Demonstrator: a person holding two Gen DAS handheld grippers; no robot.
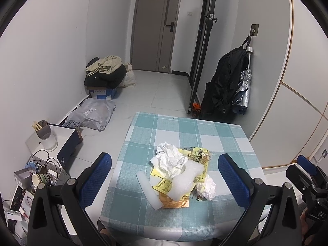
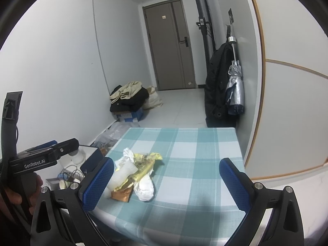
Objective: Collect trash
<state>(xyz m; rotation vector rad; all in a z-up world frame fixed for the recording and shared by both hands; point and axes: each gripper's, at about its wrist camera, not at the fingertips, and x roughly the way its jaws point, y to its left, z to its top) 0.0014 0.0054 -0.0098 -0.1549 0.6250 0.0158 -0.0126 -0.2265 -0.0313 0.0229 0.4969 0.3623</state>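
A heap of trash (image 1: pixel 180 176) lies at the centre of a checked tabletop (image 1: pixel 223 141) as two hand-held grippers hover above the near edge, neither touching it. The left hand-held gripper (image 1: pixel 165 175) has its blue pads spread wide and empty, the heap framed between them at 12 o'clock, a stance that looks set for a straight reach down onto the pile. The right hand-held gripper (image 2: pixel 166 181) is likewise spread and holds nothing; from its view the heap sits toward 10 o'clock, close by its left pad, so it appears to be standing off to the side.

The heap seems gathered in one spot for easy pickup. Two crumpled white tissues can be counted, a large one (image 1: pixel 169 160) at the top of the pile and a small one (image 1: pixel 208 188) at 4 o'clock from it. Between them lie one white foam sheet (image 1: pixel 184 182), one white strip (image 1: pixel 148 190) at 8 o'clock, and one copper-coloured wrapper (image 1: pixel 174 203) at 6 o'clock. The yellow wrappers (image 1: pixel 199 153) overlap too much to count surely. No bin shows in either view.
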